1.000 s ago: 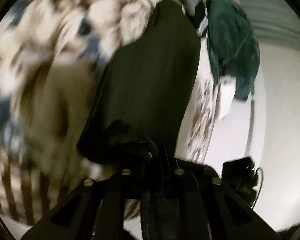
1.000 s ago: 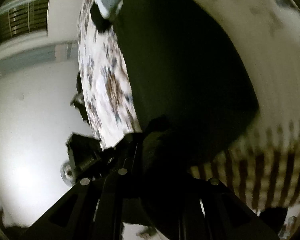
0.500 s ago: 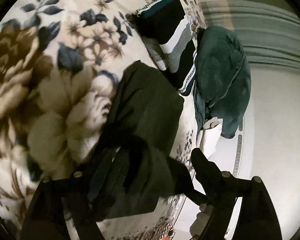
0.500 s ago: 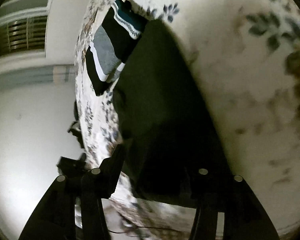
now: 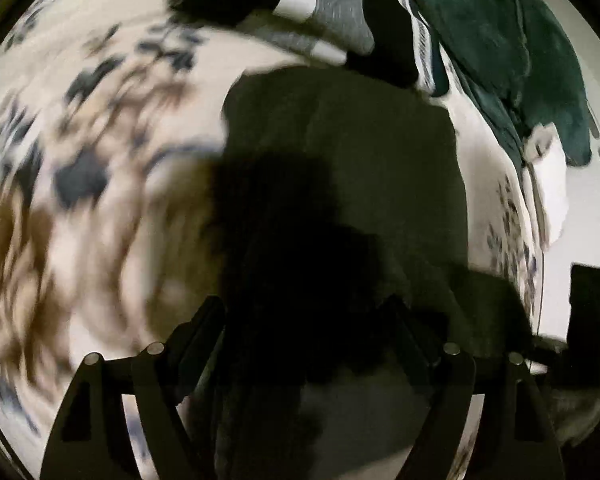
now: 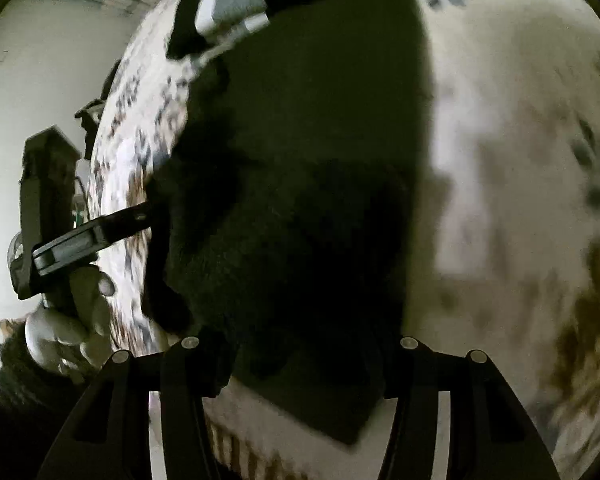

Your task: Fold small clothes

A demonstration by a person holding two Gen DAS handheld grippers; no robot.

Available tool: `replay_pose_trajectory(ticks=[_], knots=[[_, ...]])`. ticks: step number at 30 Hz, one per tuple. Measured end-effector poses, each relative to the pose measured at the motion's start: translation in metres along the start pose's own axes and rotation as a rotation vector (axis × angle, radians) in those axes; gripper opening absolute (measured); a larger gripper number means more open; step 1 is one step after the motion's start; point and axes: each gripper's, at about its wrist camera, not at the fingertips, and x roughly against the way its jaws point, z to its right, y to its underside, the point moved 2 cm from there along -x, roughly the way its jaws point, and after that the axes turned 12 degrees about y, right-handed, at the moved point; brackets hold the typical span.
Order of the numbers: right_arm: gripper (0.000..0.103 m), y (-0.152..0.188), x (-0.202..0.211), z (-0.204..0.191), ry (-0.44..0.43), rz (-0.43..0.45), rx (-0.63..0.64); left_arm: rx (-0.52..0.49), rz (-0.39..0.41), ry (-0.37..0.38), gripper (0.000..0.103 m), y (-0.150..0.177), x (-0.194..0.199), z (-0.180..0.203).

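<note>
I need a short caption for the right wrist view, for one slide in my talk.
Right gripper, jaws spread, over a dark garment on a floral bedspread, striped clothing beyond it.

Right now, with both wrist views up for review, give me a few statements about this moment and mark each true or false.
1. The dark garment lies on a floral bedspread. True.
2. The left gripper has its fingers spread apart. True.
3. The striped garment is red and yellow. False: it is black, grey and white.
4. A dark green garment lies beyond the striped one in the left wrist view. True.
5. The right gripper is shut tight. False: its fingers stand wide apart over the dark garment.
6. The bedspread is plain white. False: it has a floral print.
</note>
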Motion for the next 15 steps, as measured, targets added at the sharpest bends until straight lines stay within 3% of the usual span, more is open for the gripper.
replay_pose_trajectory(ticks=[5, 8, 11, 15], knots=[[0.055, -0.048, 0.031, 0.029, -0.081, 0.186, -0.231, 0.115, 0.115, 0.116, 0.08, -0.058, 0.019, -0.011], [0.055, -0.044, 0.061, 0.052, -0.095, 0.261, -0.32, 0.132, 0.157, 0.154, 0.08, -0.06, 0.043, -0.014], [0.055, -0.035, 0.071, 0.069, -0.029, 0.253, -0.329, 0.138, 0.133, 0.164, 0.08, -0.041, 0.049, -0.021], [0.055, -0.026, 0.049, 0.079, 0.025, 0.18, -0.321, 0.096, 0.052, 0.141, 0.08, -0.01, 0.037, -0.022]])
